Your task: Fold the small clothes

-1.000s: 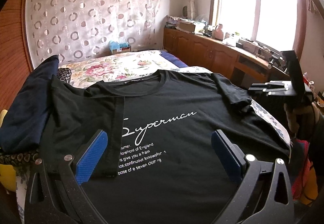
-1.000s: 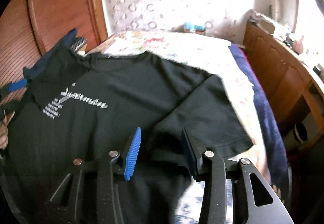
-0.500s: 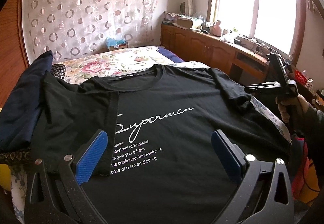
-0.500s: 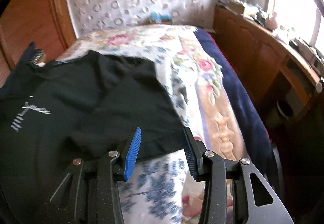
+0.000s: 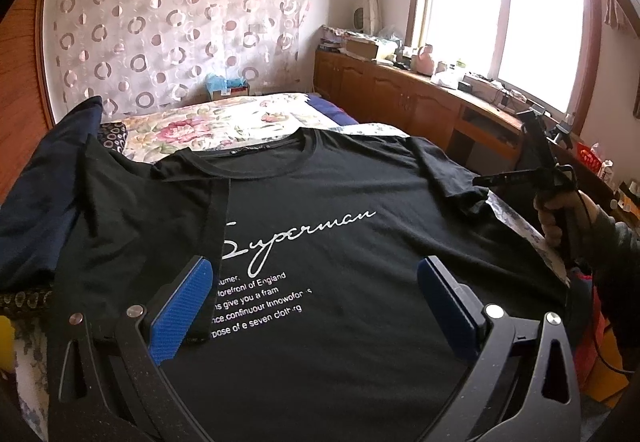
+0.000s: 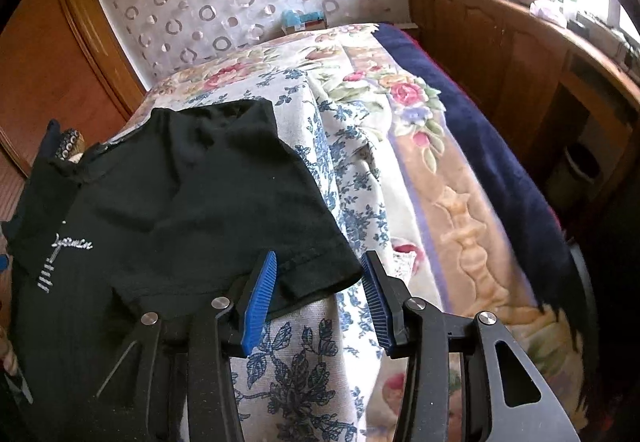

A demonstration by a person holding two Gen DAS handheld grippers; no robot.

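My right claw (image 6: 318, 296) hung released at the sleeve hem of the black T-shirt (image 6: 192, 210), lower centre of frame; my left claw (image 5: 320, 302), also released, hovered over its print. I judged a shallow pinch might snag the floral bedspread (image 6: 360, 170) beneath. A navy garment (image 5: 36, 194) crowded the left edge.

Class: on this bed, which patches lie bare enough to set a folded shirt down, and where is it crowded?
Bare: the floral bedspread between the black T-shirt and the navy blanket edge, and farther back toward the circle-print curtain. Crowded: the shirt's left side, against the dark blue garment.
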